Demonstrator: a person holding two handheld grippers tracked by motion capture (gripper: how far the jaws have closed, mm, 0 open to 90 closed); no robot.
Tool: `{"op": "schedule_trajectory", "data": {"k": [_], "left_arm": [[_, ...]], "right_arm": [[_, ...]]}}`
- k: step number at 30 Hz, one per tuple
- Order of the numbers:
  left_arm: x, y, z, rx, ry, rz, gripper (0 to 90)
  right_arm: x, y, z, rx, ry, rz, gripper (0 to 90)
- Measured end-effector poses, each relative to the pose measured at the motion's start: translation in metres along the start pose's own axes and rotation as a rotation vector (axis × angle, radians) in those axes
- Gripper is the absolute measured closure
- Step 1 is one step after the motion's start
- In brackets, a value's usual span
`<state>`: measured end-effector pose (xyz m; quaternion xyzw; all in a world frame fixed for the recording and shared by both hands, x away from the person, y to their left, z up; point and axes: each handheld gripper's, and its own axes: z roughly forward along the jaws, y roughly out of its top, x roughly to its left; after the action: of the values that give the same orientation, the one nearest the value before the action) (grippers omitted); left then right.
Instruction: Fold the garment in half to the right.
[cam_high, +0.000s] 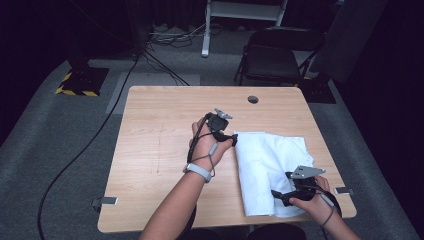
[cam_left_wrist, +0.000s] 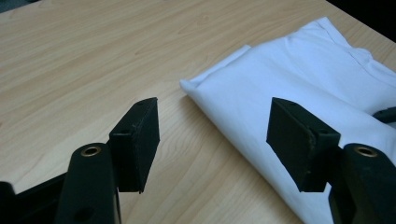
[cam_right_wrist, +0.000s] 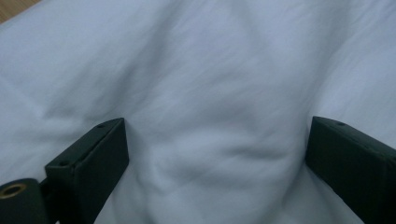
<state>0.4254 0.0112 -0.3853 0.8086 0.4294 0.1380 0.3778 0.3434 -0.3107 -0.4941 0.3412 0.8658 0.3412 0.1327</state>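
A folded white cloth (cam_high: 270, 160) lies on the right half of the wooden table (cam_high: 160, 150). My left gripper (cam_high: 233, 139) hovers at the cloth's far left corner. In the left gripper view its jaws (cam_left_wrist: 215, 135) stand open, with bare wood and the cloth's (cam_left_wrist: 303, 79) folded edge between them and nothing gripped. My right gripper (cam_high: 278, 196) sits low over the cloth's near right part. Its jaws (cam_right_wrist: 217, 154) are wide open against the fabric (cam_right_wrist: 210, 70), with a soft wrinkle rising between them. Neither pad pinches the cloth.
A round hole (cam_high: 253, 99) is set in the table's far side. Metal clips sit at the near left edge (cam_high: 105, 201) and right edge (cam_high: 344, 190). A black chair (cam_high: 275, 60) stands beyond the table, and a cable (cam_high: 75, 160) runs over the grey floor at left.
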Motion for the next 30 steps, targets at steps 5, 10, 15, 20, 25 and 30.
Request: {"op": "schedule_trajectory", "data": {"k": [5, 10, 15, 20, 25, 30], "left_arm": [[0.006, -0.026, -0.012, -0.010, -0.002, -0.013, 34.1], [0.013, -0.047, -0.027, -0.026, 0.013, -0.027, 33.3], [0.018, -0.062, -0.042, -0.055, 0.018, -0.038, 32.6], [0.019, -0.075, -0.054, -0.068, 0.023, -0.044, 32.3], [0.023, -0.087, -0.062, -0.073, 0.030, -0.050, 32.1], [0.027, -0.096, -0.069, -0.081, 0.040, -0.066, 31.9]], "right_arm": [[0.003, 0.011, 0.013, 0.002, 0.018, 0.002, 4.8], [0.006, 0.026, 0.029, -0.013, 0.027, 0.004, 4.6], [0.008, 0.040, 0.042, -0.016, 0.029, 0.001, 4.5], [0.008, 0.053, 0.054, -0.019, 0.034, -0.005, 4.4], [0.007, 0.066, 0.067, -0.029, 0.043, -0.008, 4.0], [0.006, 0.080, 0.079, -0.018, 0.044, -0.016, 3.6]]}}
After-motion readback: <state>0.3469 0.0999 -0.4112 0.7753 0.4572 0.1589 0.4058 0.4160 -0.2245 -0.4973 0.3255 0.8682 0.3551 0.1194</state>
